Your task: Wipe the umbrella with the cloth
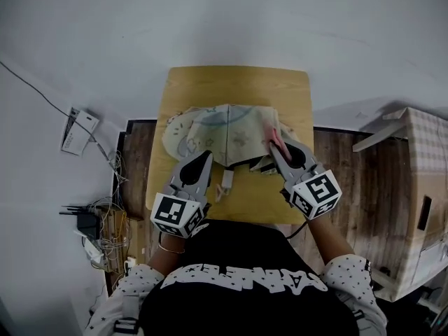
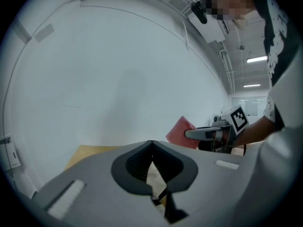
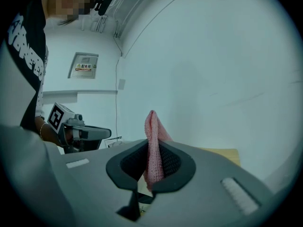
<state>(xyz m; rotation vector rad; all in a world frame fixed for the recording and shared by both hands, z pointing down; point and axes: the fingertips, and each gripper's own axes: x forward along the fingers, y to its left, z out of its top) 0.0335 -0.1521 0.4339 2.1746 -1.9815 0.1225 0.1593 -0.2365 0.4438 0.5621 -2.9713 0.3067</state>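
A cream patterned umbrella (image 1: 224, 128) lies collapsed across the wooden table (image 1: 238, 82). My left gripper (image 1: 207, 155) is shut, its tip at the umbrella's near edge. In the left gripper view the jaws (image 2: 151, 143) meet, and cream fabric (image 2: 154, 176) shows in the gap behind them. I cannot tell whether that fabric is pinched. My right gripper (image 1: 274, 145) is shut on a pink cloth (image 1: 273, 136) over the umbrella's right end. In the right gripper view the cloth (image 3: 151, 122) stands up out of the closed jaws (image 3: 152, 142). Each gripper shows in the other's view, held about level.
A white handle piece (image 1: 227, 180) lies on the table between the grippers. A cardboard box (image 1: 413, 180) stands at the right. Cables and a black router (image 1: 87, 222) sit on the floor at the left, near a white packet (image 1: 77, 128). A white wall rises behind the table.
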